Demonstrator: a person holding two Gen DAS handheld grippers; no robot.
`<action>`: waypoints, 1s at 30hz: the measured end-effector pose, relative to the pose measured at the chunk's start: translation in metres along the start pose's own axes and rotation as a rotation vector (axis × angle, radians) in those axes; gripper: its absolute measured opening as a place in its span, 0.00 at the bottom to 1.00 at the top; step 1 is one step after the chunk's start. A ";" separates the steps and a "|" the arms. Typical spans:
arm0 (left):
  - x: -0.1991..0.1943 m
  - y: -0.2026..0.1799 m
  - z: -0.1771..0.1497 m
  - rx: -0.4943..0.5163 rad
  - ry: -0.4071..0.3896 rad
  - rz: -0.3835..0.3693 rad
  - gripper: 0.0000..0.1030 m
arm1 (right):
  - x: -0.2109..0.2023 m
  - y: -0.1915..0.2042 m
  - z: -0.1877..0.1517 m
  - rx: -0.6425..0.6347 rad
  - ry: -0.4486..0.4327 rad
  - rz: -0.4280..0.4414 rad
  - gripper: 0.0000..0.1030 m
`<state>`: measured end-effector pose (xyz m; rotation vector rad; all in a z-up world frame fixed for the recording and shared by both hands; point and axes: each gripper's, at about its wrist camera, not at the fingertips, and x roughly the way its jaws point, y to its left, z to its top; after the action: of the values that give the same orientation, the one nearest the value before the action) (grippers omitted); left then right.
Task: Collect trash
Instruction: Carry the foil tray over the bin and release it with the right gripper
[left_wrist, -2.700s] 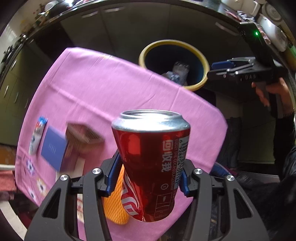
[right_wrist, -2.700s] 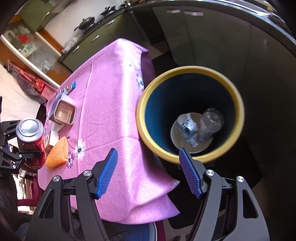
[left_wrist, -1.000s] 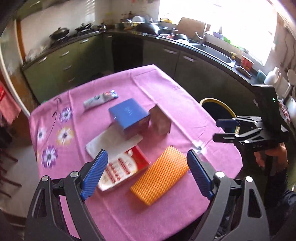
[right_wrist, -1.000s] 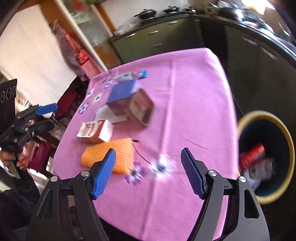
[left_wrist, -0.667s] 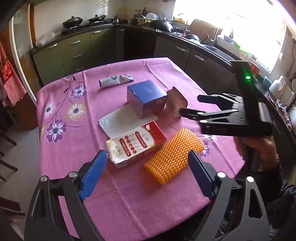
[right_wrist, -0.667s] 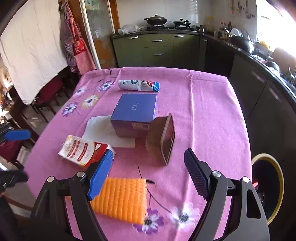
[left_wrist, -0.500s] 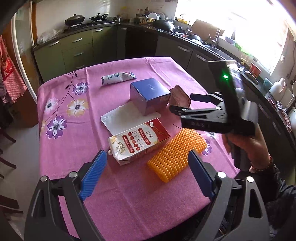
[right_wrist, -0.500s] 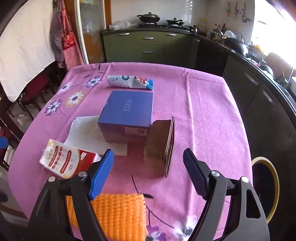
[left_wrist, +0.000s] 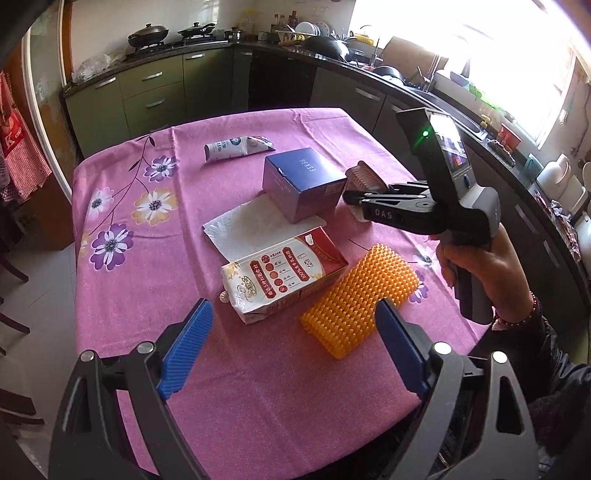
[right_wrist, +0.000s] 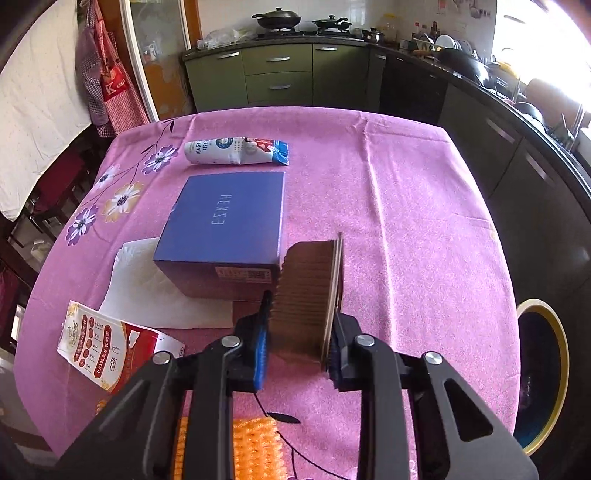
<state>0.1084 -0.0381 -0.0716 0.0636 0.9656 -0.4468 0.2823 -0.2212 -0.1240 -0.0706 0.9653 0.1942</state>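
Note:
A brown ribbed paper tray (right_wrist: 308, 291) stands on its side against a blue box (right_wrist: 225, 218) on the pink tablecloth. My right gripper (right_wrist: 301, 321) is closing on the tray, which sits between the jaws with both pads against it. In the left wrist view the right gripper (left_wrist: 349, 195) reaches the tray (left_wrist: 364, 176) from the right. My left gripper (left_wrist: 293, 349) hangs open and empty above a red-and-white milk carton (left_wrist: 284, 273) and an orange foam net (left_wrist: 360, 295).
A white napkin (left_wrist: 240, 221) lies under the box. A white tube packet (right_wrist: 236, 150) lies at the far side. A yellow-rimmed bin (right_wrist: 535, 303) stands beside the table's right edge. Kitchen cabinets ring the room. A person's hand (left_wrist: 476, 266) holds the right gripper.
My left gripper let go of the red can, which is now in the bin, and stands open over the table. My right gripper swung from the bin to the tray and narrowed around it.

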 end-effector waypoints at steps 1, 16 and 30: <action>0.001 0.000 0.000 0.002 0.001 0.000 0.82 | -0.002 -0.001 0.000 0.002 -0.004 0.002 0.24; 0.002 -0.009 0.001 0.028 0.005 0.003 0.82 | -0.065 -0.019 -0.010 0.016 -0.097 0.065 0.23; 0.004 -0.026 0.008 0.076 0.004 -0.009 0.82 | -0.117 -0.189 -0.056 0.274 -0.066 -0.192 0.23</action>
<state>0.1068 -0.0650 -0.0667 0.1290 0.9528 -0.4920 0.2094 -0.4298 -0.0647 0.0944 0.9052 -0.1123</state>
